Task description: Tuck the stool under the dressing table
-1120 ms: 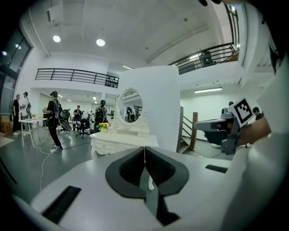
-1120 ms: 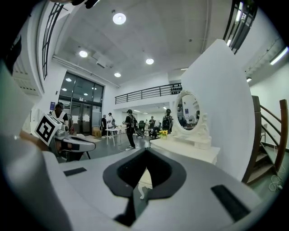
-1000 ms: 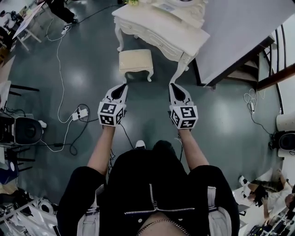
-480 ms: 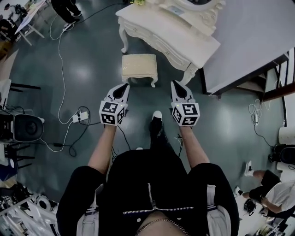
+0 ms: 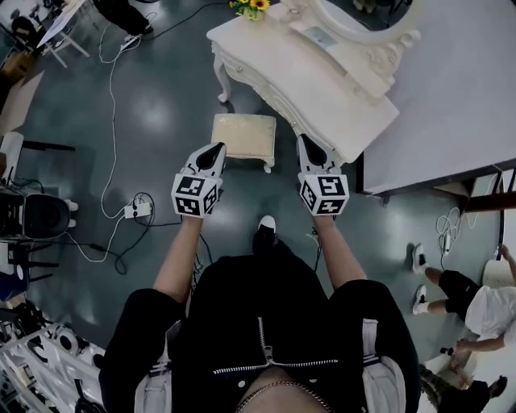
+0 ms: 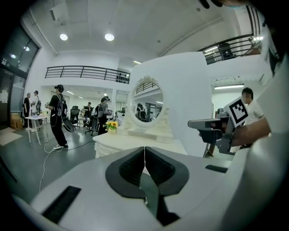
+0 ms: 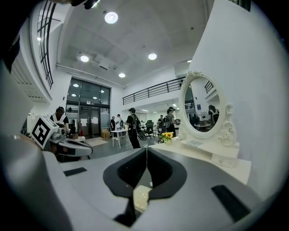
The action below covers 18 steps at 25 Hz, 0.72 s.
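Observation:
In the head view the cream padded stool (image 5: pixel 243 135) stands on the floor just in front of the white dressing table (image 5: pixel 339 97), outside the table's leg space. My left gripper (image 5: pixel 216 150) is shut and empty, with its tip over the stool's near left corner. My right gripper (image 5: pixel 305 144) is also shut and empty, just right of the stool by the table's front edge. Both are held in the air and point almost level. In the left gripper view the shut left gripper (image 6: pixel 144 148) faces the table (image 6: pixel 122 143) and oval mirror (image 6: pixel 149 101). In the right gripper view the stool (image 7: pixel 141 196) shows below the shut right gripper (image 7: pixel 146 149).
Yellow flowers (image 5: pixel 248 6) stand on the table's far end. Cables and a power strip (image 5: pixel 137 210) lie on the floor at left, near a dark chair (image 5: pixel 44 216). A white wall panel (image 5: pixel 459 89) rises right of the table. A person (image 5: pixel 476 302) is at right, others far off (image 6: pixel 58 117).
The person has walked forward. The stool and table have come nearer, and both grippers have gone from short of the stool to level with its near edge. Both jaws stayed shut.

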Motion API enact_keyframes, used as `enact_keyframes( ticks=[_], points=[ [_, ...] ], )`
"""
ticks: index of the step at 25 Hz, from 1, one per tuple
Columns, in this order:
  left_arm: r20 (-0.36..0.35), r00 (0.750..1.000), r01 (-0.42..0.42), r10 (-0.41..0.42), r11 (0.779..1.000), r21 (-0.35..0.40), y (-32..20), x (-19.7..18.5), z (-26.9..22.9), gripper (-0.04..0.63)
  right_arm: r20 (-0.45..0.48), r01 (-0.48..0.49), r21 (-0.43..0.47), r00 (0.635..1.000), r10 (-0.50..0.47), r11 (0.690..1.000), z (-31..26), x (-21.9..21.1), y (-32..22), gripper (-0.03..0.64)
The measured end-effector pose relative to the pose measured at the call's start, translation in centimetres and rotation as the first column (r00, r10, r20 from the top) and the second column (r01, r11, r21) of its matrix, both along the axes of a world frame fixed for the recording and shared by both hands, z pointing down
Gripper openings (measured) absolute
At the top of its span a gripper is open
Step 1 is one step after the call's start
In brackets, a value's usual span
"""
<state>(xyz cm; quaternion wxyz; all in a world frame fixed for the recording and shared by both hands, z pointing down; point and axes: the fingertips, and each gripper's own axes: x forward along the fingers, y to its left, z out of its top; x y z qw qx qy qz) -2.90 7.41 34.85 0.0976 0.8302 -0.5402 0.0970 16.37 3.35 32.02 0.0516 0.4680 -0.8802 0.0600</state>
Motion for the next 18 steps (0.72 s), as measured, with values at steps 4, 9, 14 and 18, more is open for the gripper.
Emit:
enact_keyframes(
  ticks=[4, 9, 14, 18],
  points=[
    [-0.004, 0.999, 0.034, -0.034, 0.999, -0.013, -2.6, 0.5, 0.0, 0.021, 0.012, 0.036, -0.012, 0.999, -0.035, 0.999, 0.3, 0.2, -3.9, 0.003],
    [0.000, 0.998, 0.056, -0.056, 0.998, -0.025, -4.8, 0.4, 0.6, 0.021, 0.010, 0.042, 0.022, 0.999, -0.043, 0.999, 0.3, 0.2, -6.7, -0.002],
    [-0.007, 0.998, 0.060, -0.061, 0.998, -0.021, -6.2, -0.2, 0.6, 0.021, 0.006, 0.043, 0.049, 0.999, -0.043, 0.998, -0.3, -0.3, -7.8, -0.002],
    [-0.011, 0.999, 0.047, -0.047, 0.999, -0.018, -7.9, 0.2, 0.6, 0.021, -0.005, 0.035, 0.065, 0.999, -0.035, 0.997, -0.7, -0.1, -9.0, -0.002]
  ],
)
